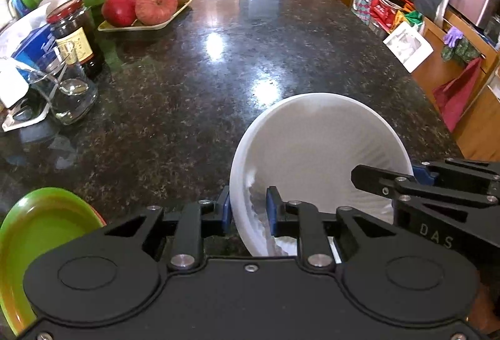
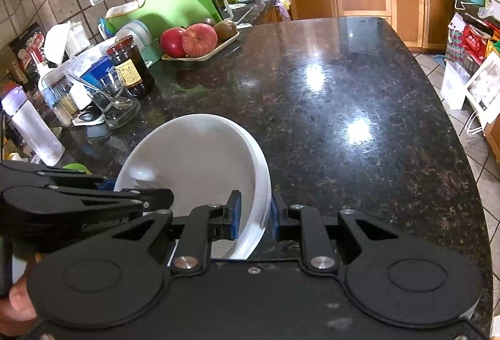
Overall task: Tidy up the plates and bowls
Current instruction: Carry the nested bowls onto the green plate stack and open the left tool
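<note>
A large white bowl (image 1: 322,152) is held tilted above the dark granite counter (image 1: 218,65). My left gripper (image 1: 248,212) is shut on the bowl's left rim, one blue pad outside and one inside. My right gripper (image 2: 254,216) is shut on the bowl's (image 2: 193,158) right rim in the same way. Each gripper shows in the other's view, at the opposite rim: the right one (image 1: 415,177) and the left one (image 2: 106,183). A green plate (image 1: 37,230) lies at the near left on an orange one, partly hidden by my left gripper.
A tray of apples (image 1: 143,8), a dark jar (image 1: 76,33) and a glass with a spoon (image 1: 67,96) stand along the counter's left side. A white bottle (image 2: 31,127) stands at the far left. A green cutting board (image 2: 162,8) leans behind. Cabinets lie beyond the counter's right edge.
</note>
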The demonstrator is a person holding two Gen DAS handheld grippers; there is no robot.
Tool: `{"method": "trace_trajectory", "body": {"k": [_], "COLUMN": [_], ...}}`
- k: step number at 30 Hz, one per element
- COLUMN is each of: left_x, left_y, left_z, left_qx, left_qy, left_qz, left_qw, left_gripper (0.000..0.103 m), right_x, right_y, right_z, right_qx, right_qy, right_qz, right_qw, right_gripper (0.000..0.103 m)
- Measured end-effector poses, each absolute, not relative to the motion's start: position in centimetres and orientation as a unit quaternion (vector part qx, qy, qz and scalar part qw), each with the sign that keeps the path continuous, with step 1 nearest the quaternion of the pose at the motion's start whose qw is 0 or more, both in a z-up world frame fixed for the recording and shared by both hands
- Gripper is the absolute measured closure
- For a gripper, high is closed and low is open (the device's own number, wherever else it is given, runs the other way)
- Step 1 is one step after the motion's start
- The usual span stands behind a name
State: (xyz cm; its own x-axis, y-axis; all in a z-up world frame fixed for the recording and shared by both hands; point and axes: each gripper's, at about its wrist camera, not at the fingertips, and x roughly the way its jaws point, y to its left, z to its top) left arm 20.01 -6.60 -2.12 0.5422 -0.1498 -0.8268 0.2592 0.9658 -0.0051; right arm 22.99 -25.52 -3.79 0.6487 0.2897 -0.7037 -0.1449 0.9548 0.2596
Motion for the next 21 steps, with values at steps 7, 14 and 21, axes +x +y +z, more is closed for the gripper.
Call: {"method": "trace_trajectory", "body": {"k": [7, 14, 21], "left_x": [19.0, 17.8, 16.2], "left_y": [-6.9, -7.0, -6.7], "left_z": [-1.5, -1.1, -0.8], "left_qx": [0.052, 0.044, 0.036], "left_qy": [0.461, 0.459, 0.455], "left_qz": [-0.096, -0.075, -0.056], "left_qw": [0.881, 0.884, 0.888], "left_gripper": [0.074, 0.074, 0.074], "right_x": [22.3, 21.0, 19.3], "right_y": [-25.8, -25.9, -25.9], "right_z": [-3.2, -2.8, -2.2], "right_qx": [0.088, 0.077, 0.067], "right_qy": [0.394, 0.391, 0.384], "right_qz": [0.137, 0.158, 0.178], "right_qw": [0.904, 0.904, 0.904], "right_gripper": [0.082, 0.082, 0.082]}}
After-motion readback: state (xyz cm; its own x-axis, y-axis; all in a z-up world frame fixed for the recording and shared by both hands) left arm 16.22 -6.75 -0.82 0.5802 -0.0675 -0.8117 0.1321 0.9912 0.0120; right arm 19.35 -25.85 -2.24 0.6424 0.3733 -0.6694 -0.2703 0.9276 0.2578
